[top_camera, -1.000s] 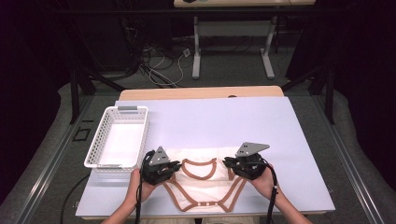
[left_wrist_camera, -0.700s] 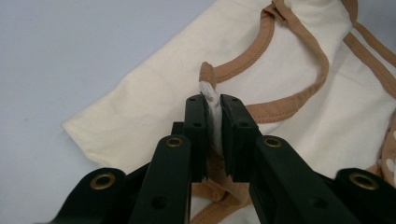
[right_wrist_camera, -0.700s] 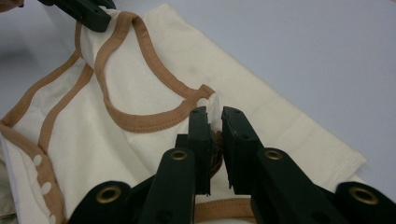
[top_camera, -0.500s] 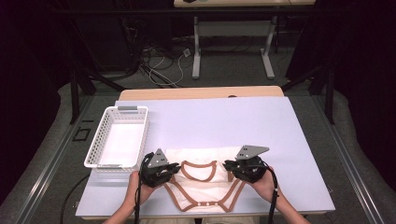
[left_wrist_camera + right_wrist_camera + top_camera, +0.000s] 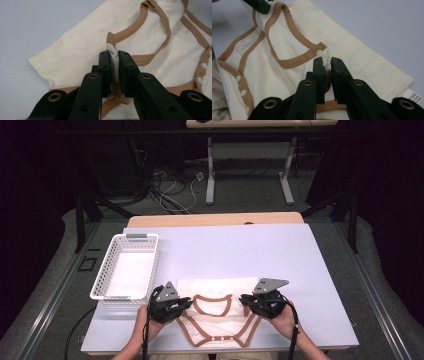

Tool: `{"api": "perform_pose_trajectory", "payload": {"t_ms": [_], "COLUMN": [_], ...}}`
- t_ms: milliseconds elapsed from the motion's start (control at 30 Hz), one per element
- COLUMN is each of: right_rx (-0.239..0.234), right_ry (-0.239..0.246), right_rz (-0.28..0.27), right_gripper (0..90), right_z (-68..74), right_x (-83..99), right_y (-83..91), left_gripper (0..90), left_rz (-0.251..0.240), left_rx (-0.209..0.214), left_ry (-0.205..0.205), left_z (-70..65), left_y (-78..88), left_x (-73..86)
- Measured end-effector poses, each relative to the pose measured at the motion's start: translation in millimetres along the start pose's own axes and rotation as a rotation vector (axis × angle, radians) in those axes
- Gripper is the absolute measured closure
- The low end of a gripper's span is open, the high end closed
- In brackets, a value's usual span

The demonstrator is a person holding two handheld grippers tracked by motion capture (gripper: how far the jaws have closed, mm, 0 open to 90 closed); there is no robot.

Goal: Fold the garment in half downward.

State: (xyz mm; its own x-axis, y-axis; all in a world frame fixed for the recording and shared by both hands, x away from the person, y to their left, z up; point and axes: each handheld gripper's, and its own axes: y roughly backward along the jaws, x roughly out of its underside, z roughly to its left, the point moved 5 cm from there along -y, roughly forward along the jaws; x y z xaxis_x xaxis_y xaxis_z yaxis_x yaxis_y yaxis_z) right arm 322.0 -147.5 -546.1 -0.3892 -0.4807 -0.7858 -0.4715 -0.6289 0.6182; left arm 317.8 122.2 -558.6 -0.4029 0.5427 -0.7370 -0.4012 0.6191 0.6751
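Dark room, desk legs + loose cables on floor behind; work surface = table (image 5: pixel 280 255) w/ pale lilac-white top, wood strip along far edge. White plastic basket (image 5: pixel 131 251) sits on table's left part, slotted walls, long side running away from the person.

Garment = cream baby bodysuit (image 5: pixel 216 306) w/ tan trim, lying flat near front edge of table, centre, just right of basket's near corner; neckline faces far side, row of white snaps visible along lower trim. Sewn-in label pokes out at one edge in right gripper view.

Left gripper (image 5: pixel 186 304) — held in left hand (image 5: pixel 145 324), at bodysuit's left shoulder; in left gripper view (image 5: pixel 114 65) jaws closed on a pinch of cream fabric (image 5: pixel 82 47) beside the tan neckline trim, cloth bunched up between pads.

Right gripper (image 5: pixel 246 300) — held in right hand (image 5: pixel 285 322), at right shoulder; in right gripper view (image 5: pixel 326 65) jaws clamped on fabric (image 5: pixel 352 47) next to a white snap at the trim corner; narrow gap between jaws filled w/ cloth.

Both grippers roughly level w/ each other, either side of neckline, well apart; cables trail back toward front edge; tip of left gripper shows at top left of right gripper view.
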Motion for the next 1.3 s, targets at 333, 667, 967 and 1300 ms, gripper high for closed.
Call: {"api": "perform_pose_trajectory", "payload": {"t_ms": [333, 667, 967, 1300], "right_rx": [0.016, 0.045, 0.062, 0.016], "right_ry": [-0.008, -0.011, 0.018, 0.001], "right_rz": [-0.024, -0.064, -0.120, -0.040], "right_gripper": [82.2, 82.2, 82.2, 82.0], "right_z": [-0.9, -6.0, -6.6, -0.6], "right_x": [-1.2, -2.5, -12.0, 8.0], "right_y": [8.8, 22.5, 39.9, 29.5], "left_gripper": [81.3, 81.1, 80.7, 80.5], "left_rz": [-0.033, -0.038, -0.060, -0.005], "left_rx": [0.027, 0.060, 0.079, 0.098], "left_ry": [0.017, 0.022, 0.038, 0.044], "left_z": [-7.3, -14.9, -19.7, -21.6], "left_y": [4.9, 8.0, 8.1, 1.7], "left_x": [0.4, -0.3, -0.3, 10.0]}}
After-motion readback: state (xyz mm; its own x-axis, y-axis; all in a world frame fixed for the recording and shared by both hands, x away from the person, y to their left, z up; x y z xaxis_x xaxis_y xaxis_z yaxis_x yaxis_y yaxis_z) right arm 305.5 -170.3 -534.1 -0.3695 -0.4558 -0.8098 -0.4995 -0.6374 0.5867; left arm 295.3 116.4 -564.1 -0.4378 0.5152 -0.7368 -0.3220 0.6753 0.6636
